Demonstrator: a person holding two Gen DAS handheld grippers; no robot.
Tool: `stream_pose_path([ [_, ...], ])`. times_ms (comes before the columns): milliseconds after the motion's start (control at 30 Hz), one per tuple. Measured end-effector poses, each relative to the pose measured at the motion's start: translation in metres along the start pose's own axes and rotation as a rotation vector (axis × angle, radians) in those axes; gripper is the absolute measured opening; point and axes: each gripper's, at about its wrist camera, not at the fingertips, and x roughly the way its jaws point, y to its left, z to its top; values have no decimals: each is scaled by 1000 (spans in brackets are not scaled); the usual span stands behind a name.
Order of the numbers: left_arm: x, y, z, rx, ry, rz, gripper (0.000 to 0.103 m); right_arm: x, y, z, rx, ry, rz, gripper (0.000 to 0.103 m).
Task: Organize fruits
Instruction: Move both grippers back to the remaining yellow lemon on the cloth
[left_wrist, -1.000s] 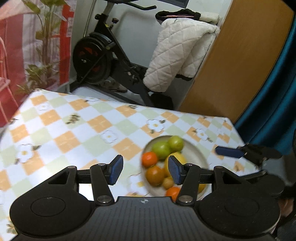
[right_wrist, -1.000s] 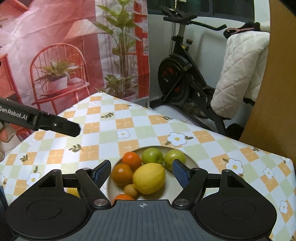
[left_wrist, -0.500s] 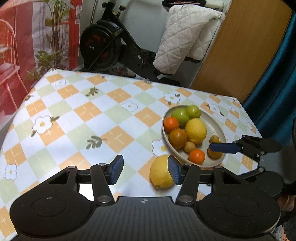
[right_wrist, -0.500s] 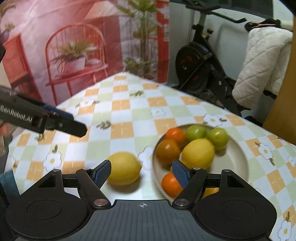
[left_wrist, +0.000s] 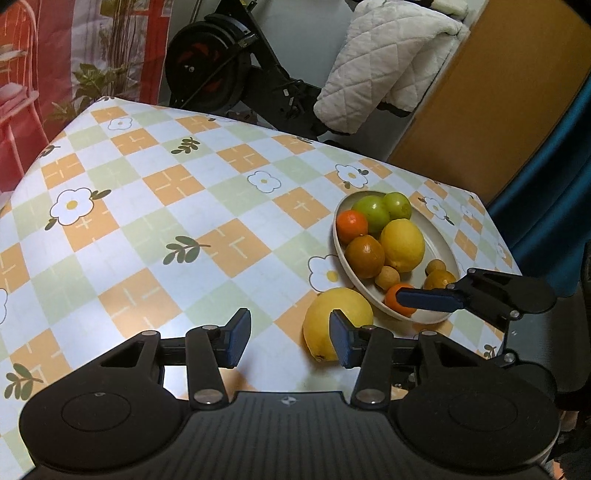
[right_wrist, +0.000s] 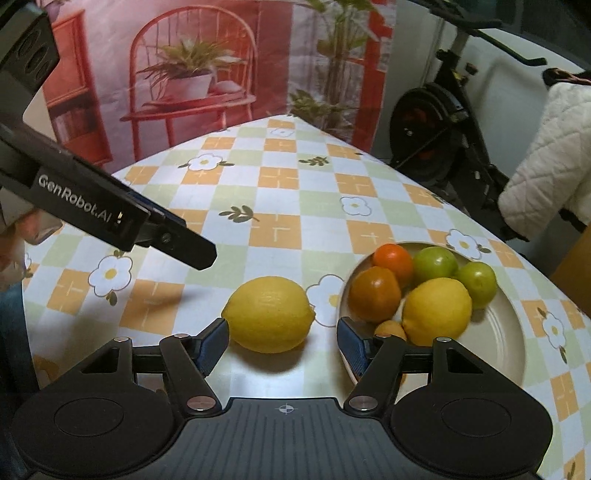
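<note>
Plate (right_wrist: 513, 350) partly behind right gripper's fingers (right_wrist: 352, 345).

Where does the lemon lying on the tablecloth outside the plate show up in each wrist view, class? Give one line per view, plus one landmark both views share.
Left wrist view: the loose lemon lies low and right of centre, partly behind the left gripper's right fingertip.
Right wrist view: it sits low at centre, just ahead of the open right gripper.
Shared landmark: the plate of fruit beside it.

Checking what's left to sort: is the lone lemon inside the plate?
No, the lemon lies on the tablecloth beside the plate.
</note>
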Motion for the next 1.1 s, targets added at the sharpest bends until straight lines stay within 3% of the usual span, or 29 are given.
stream_pose_path([
  [400, 11, 8, 3, -39, 18, -25, 49, 21, 3, 9, -39, 22, 57, 58],
  [533, 16, 5, 1, -42, 26, -42, 49, 24, 4, 8, -34, 25, 64, 62],
  [967, 25, 4, -4, -48, 52, -55, 49, 16, 5, -4, -12, 33, 87, 63],
  [1100, 26, 4, -4, -64, 50, -70, 49, 13, 7, -6, -26, 30, 75, 58],
])
